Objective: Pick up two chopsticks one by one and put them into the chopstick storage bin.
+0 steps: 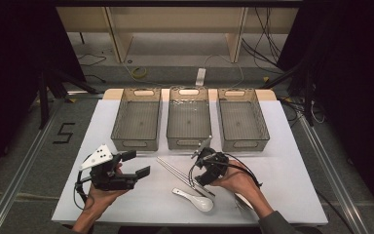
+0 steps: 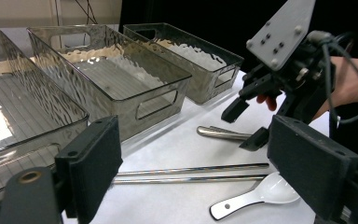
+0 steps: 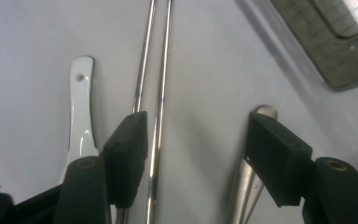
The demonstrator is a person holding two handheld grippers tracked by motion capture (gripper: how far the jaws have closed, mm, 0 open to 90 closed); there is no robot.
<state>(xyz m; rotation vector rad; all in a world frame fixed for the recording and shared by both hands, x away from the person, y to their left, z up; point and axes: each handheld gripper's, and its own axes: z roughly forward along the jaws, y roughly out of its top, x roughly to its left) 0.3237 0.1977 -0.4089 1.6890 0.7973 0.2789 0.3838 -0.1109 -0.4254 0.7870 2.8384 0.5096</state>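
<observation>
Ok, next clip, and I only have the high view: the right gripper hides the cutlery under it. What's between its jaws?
Observer: In the right gripper view, the right gripper has its jaws open, and one metal chopstick runs between them, close beside one jaw.
Operator: Pinched yet?
Observer: No. A wide strip of bare table separates it from the other jaw, so nothing is gripped.
Operator: Anything near that other jaw?
Observer: A metal handle with a rounded end pokes out from under it. Outside the jaws, on the chopstick side, lies a white soup spoon with a small hole in its handle.
</observation>
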